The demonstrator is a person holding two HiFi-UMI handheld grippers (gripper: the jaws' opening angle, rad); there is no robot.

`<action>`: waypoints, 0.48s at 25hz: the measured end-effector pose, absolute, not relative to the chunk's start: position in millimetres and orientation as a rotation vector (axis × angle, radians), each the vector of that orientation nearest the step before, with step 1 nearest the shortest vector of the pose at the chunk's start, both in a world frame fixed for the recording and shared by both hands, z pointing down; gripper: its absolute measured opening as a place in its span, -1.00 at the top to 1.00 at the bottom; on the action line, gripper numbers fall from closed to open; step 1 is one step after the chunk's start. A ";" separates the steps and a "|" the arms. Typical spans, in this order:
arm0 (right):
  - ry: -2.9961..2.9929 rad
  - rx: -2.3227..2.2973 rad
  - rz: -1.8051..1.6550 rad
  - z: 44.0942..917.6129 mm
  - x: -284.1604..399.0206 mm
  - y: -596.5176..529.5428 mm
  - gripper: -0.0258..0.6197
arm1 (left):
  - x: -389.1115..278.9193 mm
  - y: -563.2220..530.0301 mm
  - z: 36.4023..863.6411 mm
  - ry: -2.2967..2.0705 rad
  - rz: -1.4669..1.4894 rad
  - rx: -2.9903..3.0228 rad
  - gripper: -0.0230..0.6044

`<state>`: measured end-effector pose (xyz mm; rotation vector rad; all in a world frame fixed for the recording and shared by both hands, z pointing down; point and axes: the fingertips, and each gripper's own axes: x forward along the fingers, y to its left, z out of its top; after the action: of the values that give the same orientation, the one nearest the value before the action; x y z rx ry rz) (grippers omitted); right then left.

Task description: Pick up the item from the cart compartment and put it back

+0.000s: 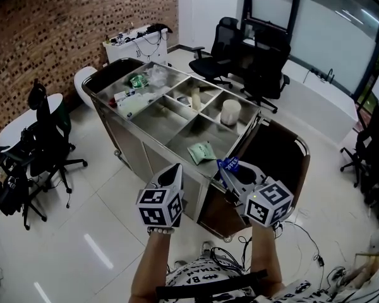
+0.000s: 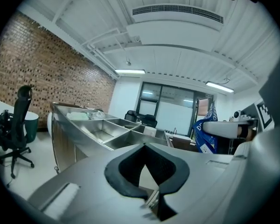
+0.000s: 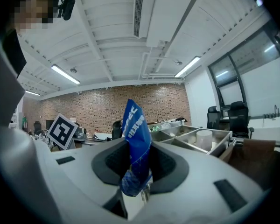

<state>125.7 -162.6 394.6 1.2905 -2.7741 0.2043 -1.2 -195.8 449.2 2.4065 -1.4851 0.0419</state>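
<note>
The steel cart stands ahead, its top split into several compartments. My right gripper is shut on a blue printed packet, held upright just in front of the cart's near right corner. In the right gripper view the blue packet stands up between the dark pads of the right gripper. My left gripper hovers beside it, short of the cart's near edge. In its own view the left gripper is shut with nothing in it. A green packet lies in the nearest compartment.
A white cylinder sits in the right compartment, and bags fill the far left one. A dark bin hangs on the cart's right end. Office chairs stand left and behind. Cables lie on the floor.
</note>
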 end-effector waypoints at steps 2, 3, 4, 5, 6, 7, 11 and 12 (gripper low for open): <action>-2.770 1.288 0.207 395.5 124.5 -164.4 0.61 | -2.9 -196.8 449.3 -1.493 0.043 2.401 0.93; -2.768 1.286 0.208 396.0 123.9 -165.3 0.61 | -3.8 -197.4 449.2 -1.498 0.046 2.399 0.92; -2.767 1.283 0.208 396.9 123.2 -166.1 0.61 | -4.5 -197.8 449.2 -1.501 0.047 2.397 0.93; -2.763 1.280 0.208 397.9 122.7 -166.9 0.61 | -4.9 -198.2 449.4 -1.503 0.048 2.394 0.93; -2.757 1.277 0.207 399.1 122.4 -167.8 0.61 | -5.3 -198.7 449.8 -1.504 0.049 2.391 0.93; -2.749 1.274 0.205 400.4 121.9 -168.9 0.61 | -5.7 -199.3 450.2 -1.505 0.050 2.388 0.92; -2.740 1.261 0.190 400.6 117.9 -173.3 0.61 | -9.5 -202.1 449.9 -1.516 0.049 2.381 0.93; -2.742 1.258 0.183 399.8 116.9 -175.0 0.61 | -11.0 -203.0 449.8 -1.520 0.049 2.378 0.92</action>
<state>116.9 -175.0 399.8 1.2583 -2.7417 0.1832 -11.0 -203.0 449.8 2.3785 -1.5202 0.0488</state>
